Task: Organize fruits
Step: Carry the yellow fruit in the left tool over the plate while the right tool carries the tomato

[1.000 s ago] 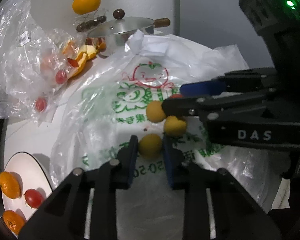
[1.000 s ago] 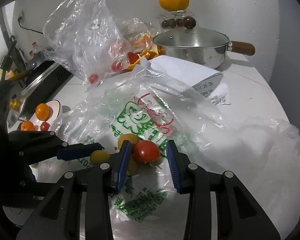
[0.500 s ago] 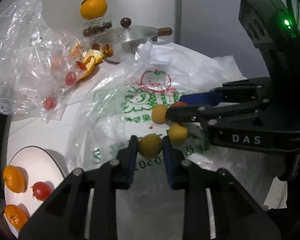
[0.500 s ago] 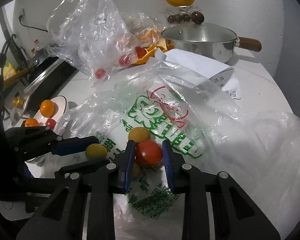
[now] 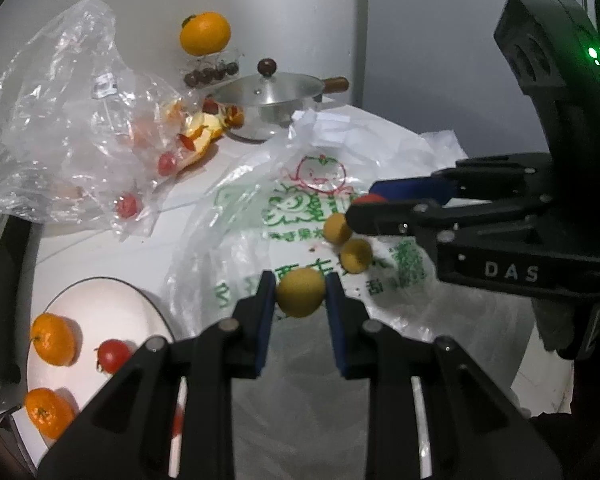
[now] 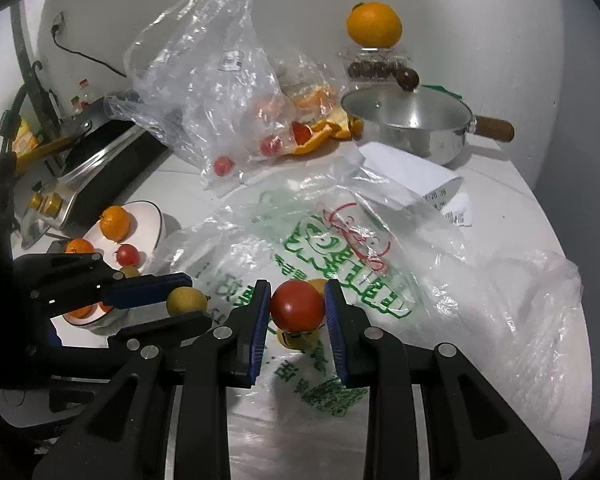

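My left gripper (image 5: 300, 294) is shut on a small yellow fruit (image 5: 300, 292), held just above the printed plastic bag (image 5: 300, 208); it also shows in the right wrist view (image 6: 186, 300). My right gripper (image 6: 296, 306) is shut on a red tomato (image 6: 297, 305), lifted over the bag (image 6: 340, 248). Two more yellow fruits (image 5: 337, 229) (image 5: 356, 255) lie on the bag below the right gripper. A white plate (image 5: 100, 304) at lower left holds two oranges (image 5: 52, 339) and a tomato (image 5: 112, 355).
A clear bag (image 5: 60, 152) with tomatoes and orange peel lies at back left. A steel lidded pan (image 6: 408, 124) stands behind, with an orange (image 6: 374, 25) on a box of dark fruit. A stove (image 6: 100, 160) is at left. A paper receipt (image 6: 420, 184) lies by the pan.
Both grippers have closed on their fruits and lifted back from the bag: the left with the yellow fruit, the right with the tomato. More of the plate has come into view.
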Demonstrator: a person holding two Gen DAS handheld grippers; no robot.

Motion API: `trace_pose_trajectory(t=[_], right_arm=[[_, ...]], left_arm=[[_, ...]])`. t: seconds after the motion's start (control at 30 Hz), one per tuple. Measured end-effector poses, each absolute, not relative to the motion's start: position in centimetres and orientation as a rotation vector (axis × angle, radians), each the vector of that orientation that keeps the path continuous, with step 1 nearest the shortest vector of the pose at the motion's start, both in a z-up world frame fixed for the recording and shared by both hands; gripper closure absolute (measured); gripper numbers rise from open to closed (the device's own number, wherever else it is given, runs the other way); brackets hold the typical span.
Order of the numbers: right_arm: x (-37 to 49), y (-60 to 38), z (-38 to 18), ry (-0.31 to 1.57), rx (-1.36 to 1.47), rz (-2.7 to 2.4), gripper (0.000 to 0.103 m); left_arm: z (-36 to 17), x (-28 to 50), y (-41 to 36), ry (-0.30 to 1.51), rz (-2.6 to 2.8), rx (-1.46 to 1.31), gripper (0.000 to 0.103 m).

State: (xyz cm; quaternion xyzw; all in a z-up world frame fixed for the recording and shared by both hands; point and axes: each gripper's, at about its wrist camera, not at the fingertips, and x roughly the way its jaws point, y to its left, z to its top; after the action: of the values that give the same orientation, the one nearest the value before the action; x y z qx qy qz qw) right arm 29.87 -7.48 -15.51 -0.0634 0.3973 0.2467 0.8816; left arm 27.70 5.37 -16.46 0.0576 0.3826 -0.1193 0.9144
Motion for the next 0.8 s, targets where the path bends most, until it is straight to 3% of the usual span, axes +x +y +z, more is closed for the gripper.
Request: trace_pose_trajectory(t=[0.8], right_arm=[[26.3, -4.5, -13.5, 0.789, -0.175, 0.520, 0.073]], left_arm=[[-14.9, 23.0, 9.9, 0.739, -0.212, 0.067, 0.077]])
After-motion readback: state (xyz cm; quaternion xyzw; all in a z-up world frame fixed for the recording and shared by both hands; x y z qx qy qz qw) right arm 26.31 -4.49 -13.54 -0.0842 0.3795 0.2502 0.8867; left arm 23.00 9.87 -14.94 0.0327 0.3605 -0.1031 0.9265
